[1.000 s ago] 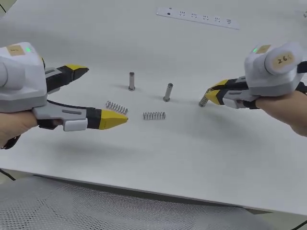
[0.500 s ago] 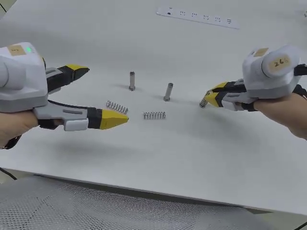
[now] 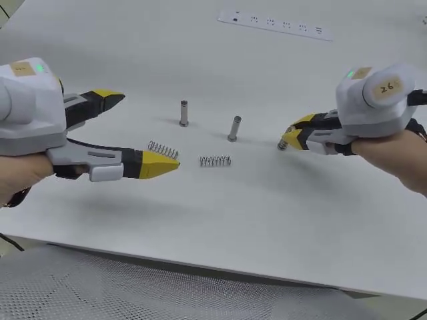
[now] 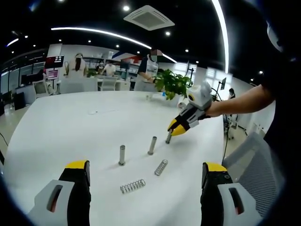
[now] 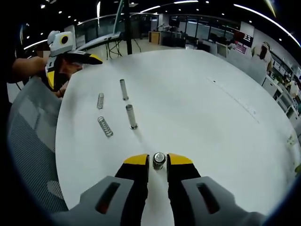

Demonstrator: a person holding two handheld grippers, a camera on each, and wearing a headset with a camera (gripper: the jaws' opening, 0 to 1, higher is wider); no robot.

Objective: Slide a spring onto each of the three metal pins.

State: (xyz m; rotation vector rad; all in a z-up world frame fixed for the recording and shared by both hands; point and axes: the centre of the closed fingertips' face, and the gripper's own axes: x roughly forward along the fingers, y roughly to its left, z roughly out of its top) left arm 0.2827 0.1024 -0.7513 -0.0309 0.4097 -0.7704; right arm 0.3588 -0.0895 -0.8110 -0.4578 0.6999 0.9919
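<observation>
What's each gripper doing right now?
Left gripper: open, empty.
Right gripper: closed on a spring.

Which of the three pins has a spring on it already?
The pin between the right hand-held gripper's jaws: a spring coils around it. The left pin and the middle pin stand bare.

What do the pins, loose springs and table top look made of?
Pins: metal, likely steel; grey and smooth, with bright highlights along the shaft.
Loose springs: thin coiled metal wire, silvery grey; the alloy can't be told.
Table top: white, matte, even surface; probably laminate or painted board, but the look leaves it open.
</observation>
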